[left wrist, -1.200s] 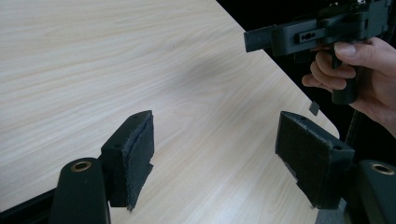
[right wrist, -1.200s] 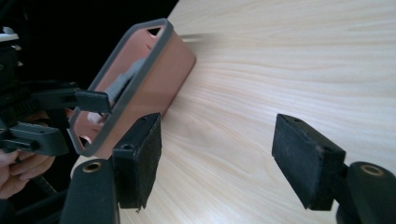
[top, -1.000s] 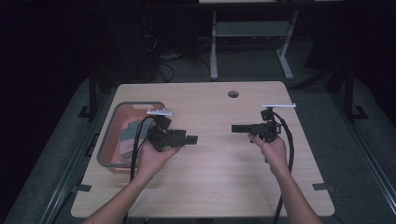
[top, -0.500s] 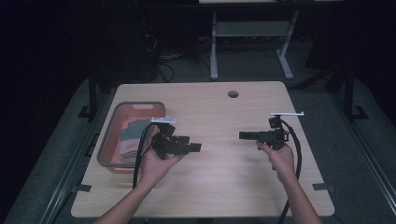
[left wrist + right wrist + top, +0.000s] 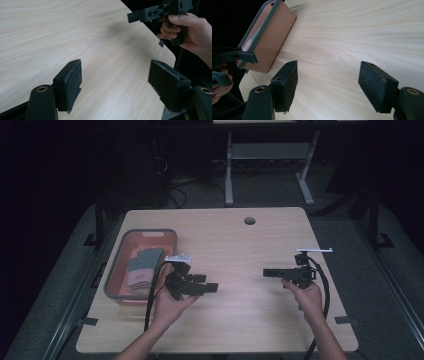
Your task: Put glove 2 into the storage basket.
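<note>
Facing inward, both grippers (image 5: 212, 287) (image 5: 267, 272) hover level, empty.

Lab or workshop: pale wooden table (image 5: 235, 240) with cable hole (image 5: 249, 220), dark floor, loose cables (image 5: 175, 182), metal desk frame (image 5: 270, 165) behind.

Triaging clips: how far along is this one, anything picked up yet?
Nothing looks done: the folded cloths lie in the bin at the table's left. In hand, nothing: left gripper and right gripper are both open and empty over bare table, pointing toward each other. Any handling of the cloths remains.
</note>
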Action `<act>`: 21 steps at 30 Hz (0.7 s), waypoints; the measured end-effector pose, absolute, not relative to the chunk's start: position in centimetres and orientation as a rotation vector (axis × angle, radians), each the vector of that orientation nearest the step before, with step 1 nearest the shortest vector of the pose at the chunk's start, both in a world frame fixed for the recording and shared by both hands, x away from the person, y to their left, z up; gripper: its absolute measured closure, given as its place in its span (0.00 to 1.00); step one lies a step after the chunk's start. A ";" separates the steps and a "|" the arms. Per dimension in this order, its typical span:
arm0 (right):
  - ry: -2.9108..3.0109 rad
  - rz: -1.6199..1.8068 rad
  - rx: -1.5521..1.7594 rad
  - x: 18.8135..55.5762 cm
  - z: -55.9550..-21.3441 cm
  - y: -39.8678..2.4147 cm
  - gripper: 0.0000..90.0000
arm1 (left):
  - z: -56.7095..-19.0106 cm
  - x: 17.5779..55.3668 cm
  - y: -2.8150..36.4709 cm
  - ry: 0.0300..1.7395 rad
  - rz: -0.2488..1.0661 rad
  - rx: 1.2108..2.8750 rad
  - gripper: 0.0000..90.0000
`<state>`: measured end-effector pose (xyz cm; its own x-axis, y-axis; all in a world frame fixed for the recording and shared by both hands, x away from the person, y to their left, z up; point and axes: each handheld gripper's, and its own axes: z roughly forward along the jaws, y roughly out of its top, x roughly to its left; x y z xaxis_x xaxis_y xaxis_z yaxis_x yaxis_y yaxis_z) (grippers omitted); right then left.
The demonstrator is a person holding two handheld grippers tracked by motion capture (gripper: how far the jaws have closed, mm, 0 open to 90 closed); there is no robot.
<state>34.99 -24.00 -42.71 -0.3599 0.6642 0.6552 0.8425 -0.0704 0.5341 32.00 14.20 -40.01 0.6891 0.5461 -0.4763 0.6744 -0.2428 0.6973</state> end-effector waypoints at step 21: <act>-2.010 -1.396 -1.661 32.1 -44.5 -26.0 0.33 | -42.4 30.0 13.8 0.909 -0.198 1.912 0.30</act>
<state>32.09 -26.05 -44.52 -0.3577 0.6704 0.6501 0.8431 -0.0675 0.5335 29.96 13.79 -42.37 0.7078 0.5080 -0.4908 0.6660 -0.2484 0.7034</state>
